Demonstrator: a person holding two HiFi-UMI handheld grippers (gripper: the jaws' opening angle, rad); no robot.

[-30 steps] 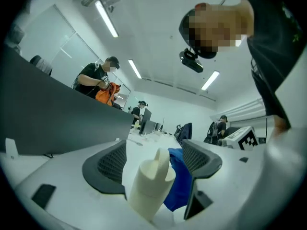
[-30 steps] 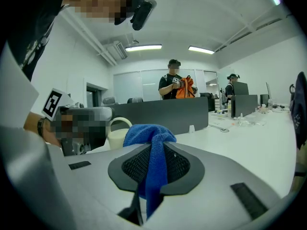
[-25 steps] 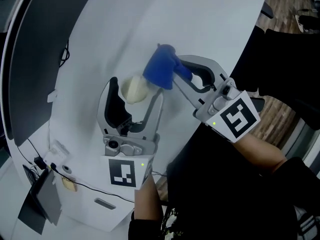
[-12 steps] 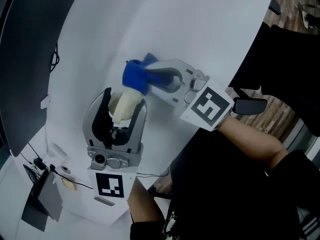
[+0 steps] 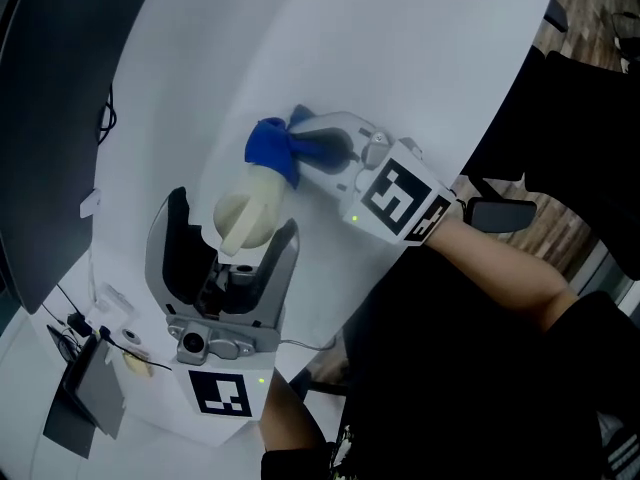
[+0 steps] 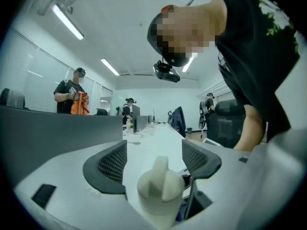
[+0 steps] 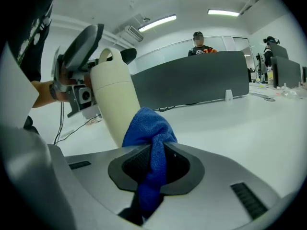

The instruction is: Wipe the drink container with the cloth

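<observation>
A cream drink container (image 5: 245, 218) with a spouted lid stands on the white table (image 5: 400, 48). My left gripper (image 5: 233, 213) reaches round it from below in the head view. Its jaws have just been opening and now stand wide, with gaps between its pads and the container (image 6: 160, 188). From the right, my right gripper (image 5: 300, 150) is shut on a bunched blue cloth (image 5: 268, 153). The cloth (image 7: 148, 133) rests against the side of the container (image 7: 112, 95). The left gripper (image 7: 76, 51) shows behind the container's top in the right gripper view.
A dark partition panel (image 5: 60, 118) runs along the table's left side. Cables and small devices (image 5: 100, 328) lie at the lower left corner. The table's edge (image 5: 480, 138) curves past on the right. Several people (image 6: 72, 92) stand far off in the room.
The right gripper brought the cloth left and down onto the container. The left gripper closed round the container, then spread wide and slid back toward the bottom of the head view.
</observation>
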